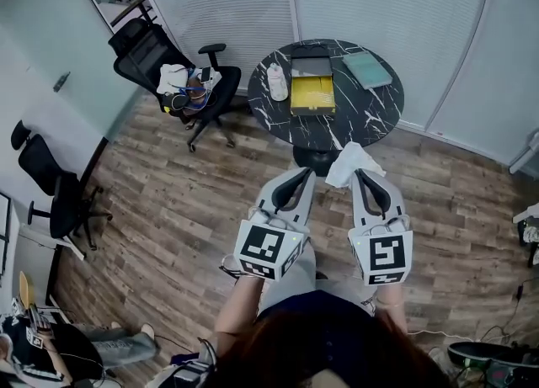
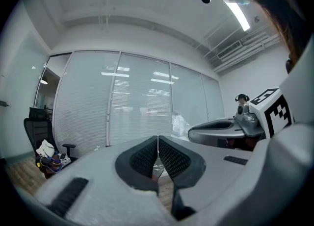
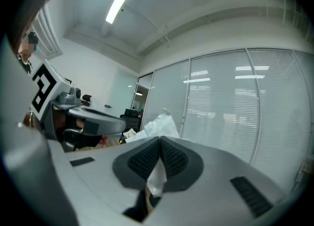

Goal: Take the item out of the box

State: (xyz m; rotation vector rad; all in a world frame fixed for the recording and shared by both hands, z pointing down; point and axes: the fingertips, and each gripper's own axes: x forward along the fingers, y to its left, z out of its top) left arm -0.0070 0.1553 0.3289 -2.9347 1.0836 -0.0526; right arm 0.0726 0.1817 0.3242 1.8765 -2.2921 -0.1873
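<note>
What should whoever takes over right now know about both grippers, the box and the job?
Left gripper: jaws together, nothing in them.
Right gripper: shut on a crumpled white paper, held over the floor, short of the table.
Box: open on the round table, yellow inside; from the head view nothing shows in it.
A white shoe lies on the table just left of the box.
Done, as it looks: shoe and paper are out.
Left, probably: set the paper down and check that the box is empty.

Bright ceiling strip light (image 3: pixel 120 0), fisheye-warped edges
</note>
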